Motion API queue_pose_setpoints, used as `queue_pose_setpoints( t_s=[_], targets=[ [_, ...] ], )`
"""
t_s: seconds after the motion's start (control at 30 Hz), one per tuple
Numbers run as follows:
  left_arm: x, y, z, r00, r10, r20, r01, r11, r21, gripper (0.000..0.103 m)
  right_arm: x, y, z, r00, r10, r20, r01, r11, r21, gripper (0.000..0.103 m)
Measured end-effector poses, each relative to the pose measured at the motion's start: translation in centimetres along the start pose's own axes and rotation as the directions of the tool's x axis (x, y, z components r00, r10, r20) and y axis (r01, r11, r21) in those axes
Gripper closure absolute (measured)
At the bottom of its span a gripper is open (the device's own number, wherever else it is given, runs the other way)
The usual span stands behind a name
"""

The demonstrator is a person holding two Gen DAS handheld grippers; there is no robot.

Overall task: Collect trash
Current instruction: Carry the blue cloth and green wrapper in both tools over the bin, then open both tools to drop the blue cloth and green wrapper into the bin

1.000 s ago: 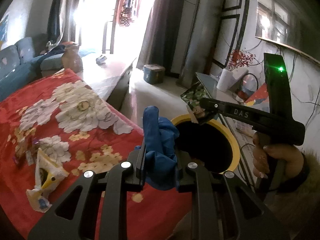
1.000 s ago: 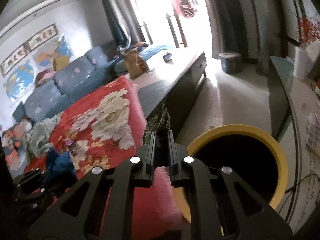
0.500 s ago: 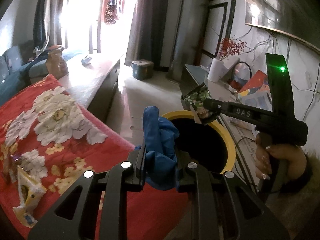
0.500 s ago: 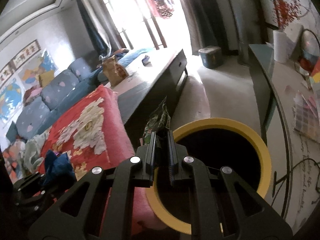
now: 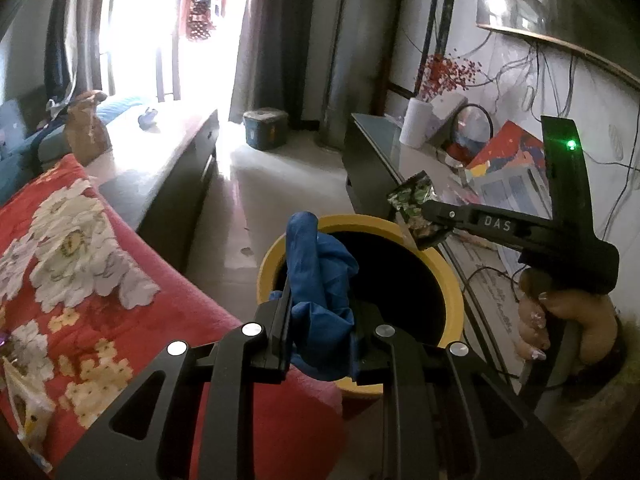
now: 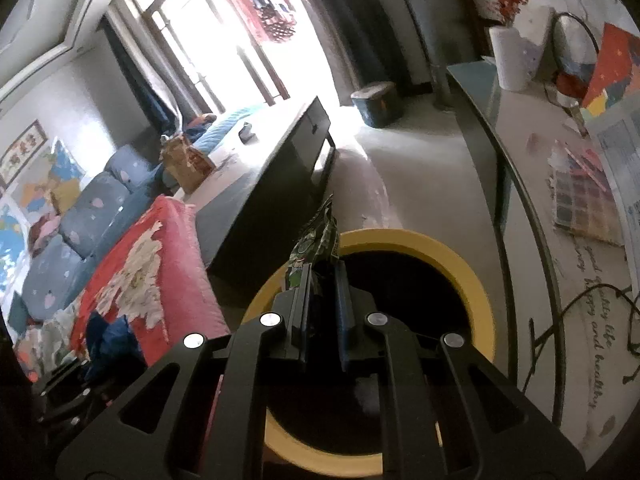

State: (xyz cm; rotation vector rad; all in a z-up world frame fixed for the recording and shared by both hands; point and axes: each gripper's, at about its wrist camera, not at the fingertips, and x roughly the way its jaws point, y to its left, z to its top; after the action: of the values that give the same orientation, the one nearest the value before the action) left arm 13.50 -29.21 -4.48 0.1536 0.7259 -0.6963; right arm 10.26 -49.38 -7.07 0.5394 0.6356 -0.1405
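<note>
My left gripper [image 5: 320,312] is shut on a crumpled blue glove [image 5: 320,276] and holds it over the near rim of a yellow-rimmed bin [image 5: 452,276] with a dark inside. My right gripper [image 6: 322,280] is shut on a green printed snack wrapper [image 6: 316,240] and holds it above the same bin [image 6: 472,276]. In the left wrist view the right gripper [image 5: 430,220] with the wrapper [image 5: 412,200] hangs over the bin's far right rim. A yellow and white wrapper [image 5: 24,412] lies on the red flowered blanket [image 5: 80,264] at lower left.
A dark low table [image 5: 168,160] stands behind the blanket. A glass-topped side table [image 6: 560,240] with papers, a white roll and a mirror runs along the right wall. A small dark box [image 5: 266,134] sits on the floor by the curtains. A blue sofa [image 6: 80,232] stands left.
Both grippers have moved over the bin, which now sits more central under them. The right gripper's wrapper went from beside the blanket edge to above the bin opening. Both stay shut.
</note>
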Motion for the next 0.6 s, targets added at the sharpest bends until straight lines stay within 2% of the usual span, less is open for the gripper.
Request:
queue_pose_setpoints(
  t_s=[0.33,0.47,0.6],
  targets=[
    [3.7,-0.9,-0.1,0.998,-0.030,-0.056,0.030,0.999,0.010,0.083,1.2,-3.0,-0.4,0.999,-0.021,-0.035,0.024,0.998,0.064,0.096],
    [5.4,-0.8,-0.2,0.995,-0.056,-0.088,0.056,0.998,-0.006,0.083,1.7,-3.8,-0.5,0.998,-0.006,-0.057,0.011,0.997,0.083,0.096],
    [7.0,-1.0,0.0,0.990,-0.086,-0.111,0.086,0.996,-0.002,0.079,2.1,-4.5,-0.6,0.997,0.006,-0.073,0.002,0.994,0.111,0.089]
  ],
)
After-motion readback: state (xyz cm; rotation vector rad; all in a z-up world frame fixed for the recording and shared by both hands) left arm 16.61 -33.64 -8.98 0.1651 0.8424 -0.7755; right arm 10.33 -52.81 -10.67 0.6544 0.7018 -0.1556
